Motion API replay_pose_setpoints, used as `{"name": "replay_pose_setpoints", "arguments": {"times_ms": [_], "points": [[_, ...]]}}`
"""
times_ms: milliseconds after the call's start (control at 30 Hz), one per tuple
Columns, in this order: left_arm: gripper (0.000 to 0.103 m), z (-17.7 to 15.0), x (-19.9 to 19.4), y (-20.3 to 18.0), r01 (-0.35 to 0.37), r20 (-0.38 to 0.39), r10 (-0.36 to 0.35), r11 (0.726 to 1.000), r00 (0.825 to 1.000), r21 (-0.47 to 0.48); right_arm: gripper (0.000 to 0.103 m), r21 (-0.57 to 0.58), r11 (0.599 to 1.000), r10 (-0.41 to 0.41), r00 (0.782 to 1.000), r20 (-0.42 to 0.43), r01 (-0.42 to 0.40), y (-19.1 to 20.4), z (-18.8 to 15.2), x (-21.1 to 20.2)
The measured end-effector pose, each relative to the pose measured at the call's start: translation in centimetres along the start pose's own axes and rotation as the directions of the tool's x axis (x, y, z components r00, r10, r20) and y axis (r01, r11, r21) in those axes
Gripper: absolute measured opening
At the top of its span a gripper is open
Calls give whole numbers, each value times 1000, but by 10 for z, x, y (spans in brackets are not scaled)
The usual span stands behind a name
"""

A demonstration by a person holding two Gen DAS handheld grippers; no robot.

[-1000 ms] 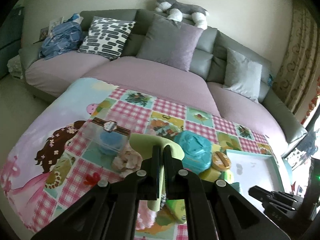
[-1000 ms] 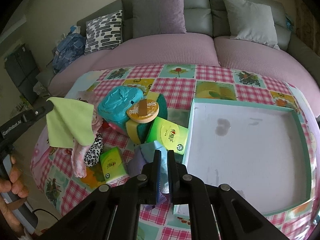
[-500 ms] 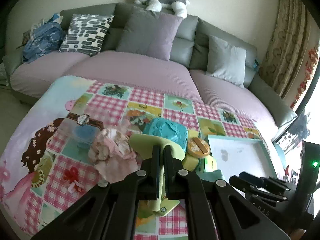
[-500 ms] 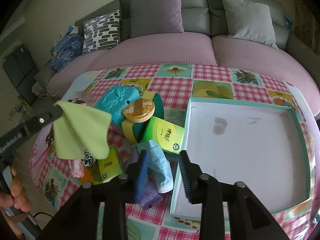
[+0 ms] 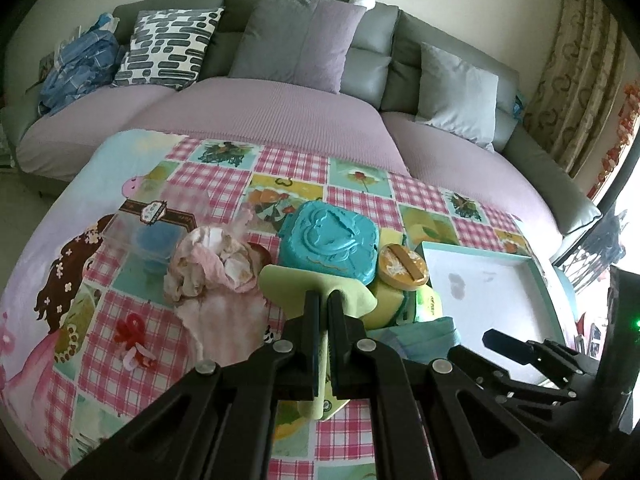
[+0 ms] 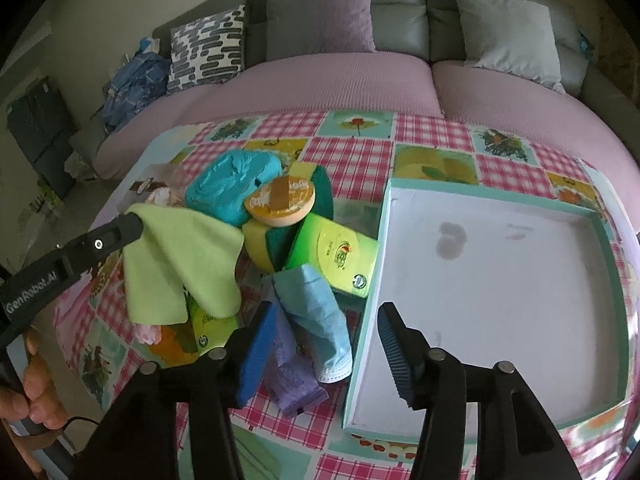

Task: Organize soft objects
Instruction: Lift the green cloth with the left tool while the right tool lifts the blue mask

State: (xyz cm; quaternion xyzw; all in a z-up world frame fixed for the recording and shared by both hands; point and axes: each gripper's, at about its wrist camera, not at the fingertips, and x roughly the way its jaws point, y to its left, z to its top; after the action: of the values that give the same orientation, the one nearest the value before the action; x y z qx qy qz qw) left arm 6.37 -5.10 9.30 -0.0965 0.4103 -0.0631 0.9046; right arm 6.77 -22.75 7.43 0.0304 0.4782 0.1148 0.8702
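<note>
My left gripper (image 5: 324, 300) is shut on a light green cloth (image 5: 288, 284), which hangs from its jaws above the pile of things; the right wrist view shows that cloth (image 6: 180, 264) draped at the left. My right gripper (image 6: 326, 344) is opening its jaws over a light blue sock (image 6: 316, 308) and a purple cloth (image 6: 292, 376). Both lie on the table between the fingers, and the pads do not press on them. A white tray with a teal rim (image 6: 492, 196) lies just right of them, with nothing in it.
A teal box (image 6: 232, 184), a round orange tin (image 6: 280, 200), a green tissue pack (image 6: 336, 248) and a yellow sponge (image 6: 258, 244) crowd the table's middle. Pink clothes (image 5: 212, 264) and a clear box (image 5: 152, 236) lie to the left. A sofa (image 5: 280, 120) stands behind.
The right jaws went from shut on the blue sock to wide apart, leaving it on the table. The left gripper carried the green cloth rightward, toward the pile and tray.
</note>
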Motion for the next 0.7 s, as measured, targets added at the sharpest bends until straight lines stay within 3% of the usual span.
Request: {"name": "replay_pose_setpoints", "arguments": {"times_ms": [400, 500, 633, 700], "points": [[3, -2, 8, 2, -1, -26, 0, 1000, 1000, -5, 56, 4, 1000, 22, 997, -72, -21, 1, -6, 31], [3, -3, 10, 3, -4, -32, 3, 1000, 999, -6, 42, 5, 1000, 27, 997, -74, -27, 3, -6, 33], [3, -4, 12, 3, -7, -39, 7, 1000, 999, -4, 15, -4, 1000, 28, 997, -68, -29, 5, -6, 31], [3, -4, 12, 2, -8, -41, 8, 1000, 999, -2, 8, -9, 999, 33, 997, -68, -34, 6, -6, 30]]}}
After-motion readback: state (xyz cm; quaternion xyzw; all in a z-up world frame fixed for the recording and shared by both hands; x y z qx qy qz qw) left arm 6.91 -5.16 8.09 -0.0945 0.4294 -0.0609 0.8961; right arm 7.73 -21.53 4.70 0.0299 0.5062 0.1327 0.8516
